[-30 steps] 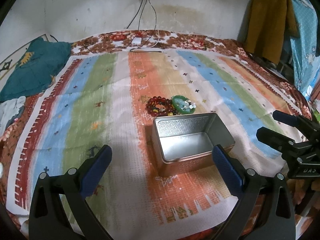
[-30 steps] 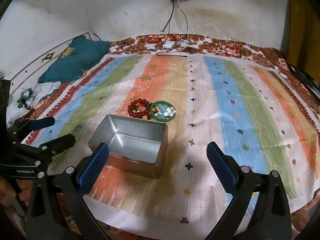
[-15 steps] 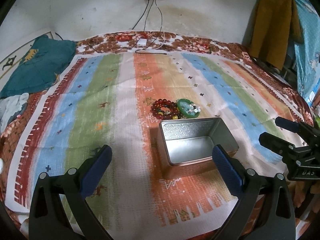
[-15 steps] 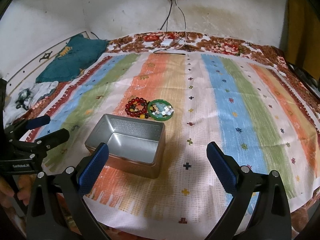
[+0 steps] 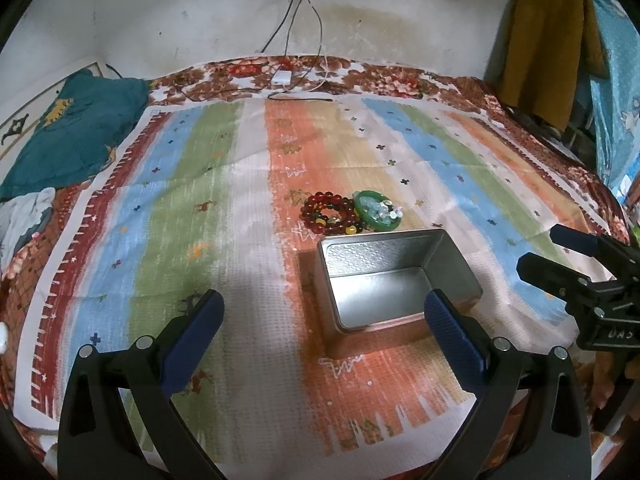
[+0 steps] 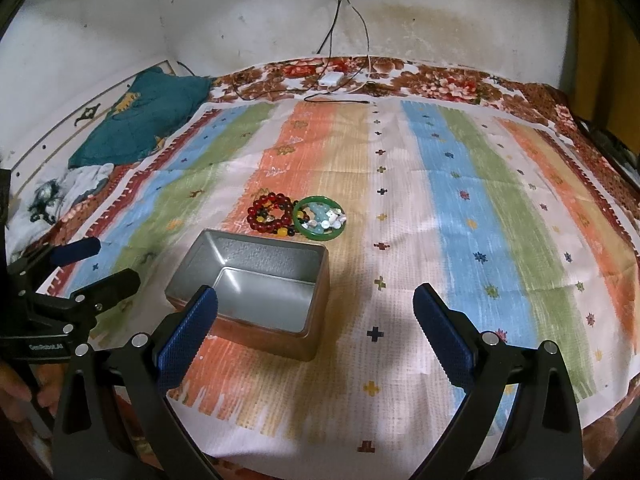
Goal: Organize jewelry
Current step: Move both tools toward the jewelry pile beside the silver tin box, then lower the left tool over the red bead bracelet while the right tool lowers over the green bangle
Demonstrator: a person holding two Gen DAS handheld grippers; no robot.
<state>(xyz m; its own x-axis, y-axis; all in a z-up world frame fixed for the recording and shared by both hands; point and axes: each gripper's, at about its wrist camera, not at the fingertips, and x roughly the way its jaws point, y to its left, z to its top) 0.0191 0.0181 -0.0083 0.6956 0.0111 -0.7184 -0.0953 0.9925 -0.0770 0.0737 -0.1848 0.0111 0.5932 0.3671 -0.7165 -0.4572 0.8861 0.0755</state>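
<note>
An empty silver tin box lies open on a striped cloth. Just behind it sit a red bead bracelet and a green bangle with small pale beads inside its ring. My left gripper hangs open above the cloth, near the box's front left. My right gripper is open too, over the box's front right corner. Each gripper shows at the edge of the other's view, the right gripper and the left gripper. Neither holds anything.
The striped cloth covers a bed with a floral sheet. A teal pillow and crumpled clothes lie at the left. A charger and cables run to a wall socket. Clothes hang at the right.
Both grippers have drifted slightly: the box and jewelry sit further right in the left wrist view and a little left in the right wrist view. Nothing was touched; both jaws stay open.
</note>
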